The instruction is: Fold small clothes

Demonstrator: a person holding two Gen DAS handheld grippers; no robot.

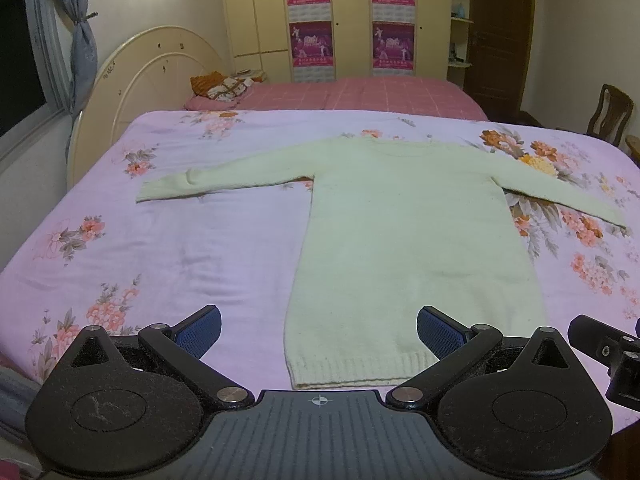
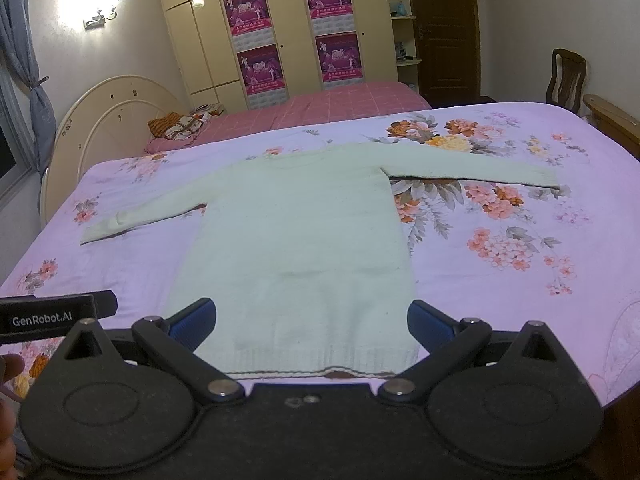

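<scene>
Pale sweater flat, sleeves spread, hem at bed near edge. Left tool wide, empty; right tool wide, empty. "GenRobot.AI" label legible.

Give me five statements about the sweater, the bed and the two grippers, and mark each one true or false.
1. The sweater lies flat with both sleeves spread out. True.
2. The left gripper is shut on the sweater's hem. False: its jaws stand open and hold nothing.
3. The sweater rests on a floral bedspread. True.
4. The right gripper has its jaws open, with the hem just ahead of it. True.
5. The sweater is already folded in half. False: it is fully unfolded, neckline at the far end.
</scene>
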